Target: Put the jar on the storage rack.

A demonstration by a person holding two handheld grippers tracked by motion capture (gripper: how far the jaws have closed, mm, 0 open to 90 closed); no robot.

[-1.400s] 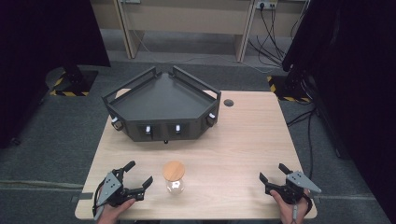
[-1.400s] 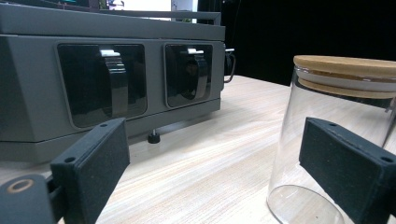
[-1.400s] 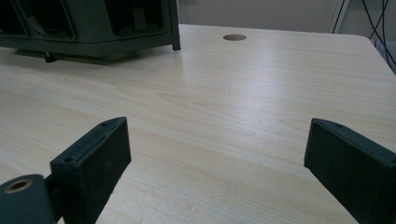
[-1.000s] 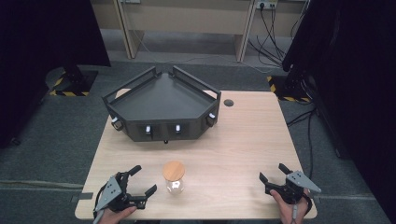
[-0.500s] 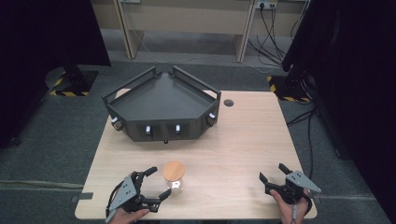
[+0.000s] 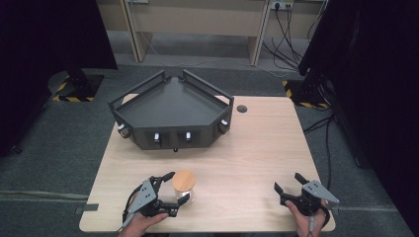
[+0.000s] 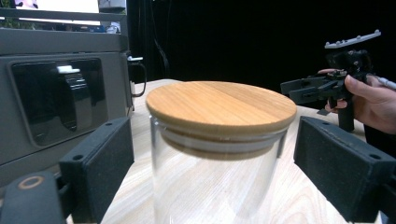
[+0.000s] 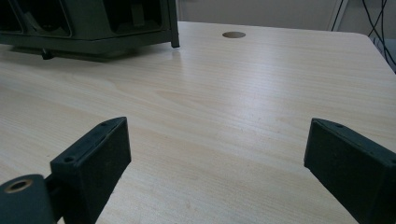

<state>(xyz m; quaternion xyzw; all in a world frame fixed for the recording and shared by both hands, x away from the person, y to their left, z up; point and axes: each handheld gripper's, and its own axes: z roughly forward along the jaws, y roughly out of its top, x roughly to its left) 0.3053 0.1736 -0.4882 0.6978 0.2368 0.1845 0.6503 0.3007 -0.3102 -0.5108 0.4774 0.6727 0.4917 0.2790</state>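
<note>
While the glass jar (image 6: 183, 190) with its wooden lid (image 7: 221, 103) stands low and left of centre on the table (image 6: 257, 148), your left gripper (image 6: 170, 193) brackets it, jaws spread, not touching. Your right gripper (image 6: 292, 185), lower right, is spread too.

A jar (image 6: 184, 187) stands on the table (image 6: 257, 148) before the console (image 6: 170, 116).
</note>
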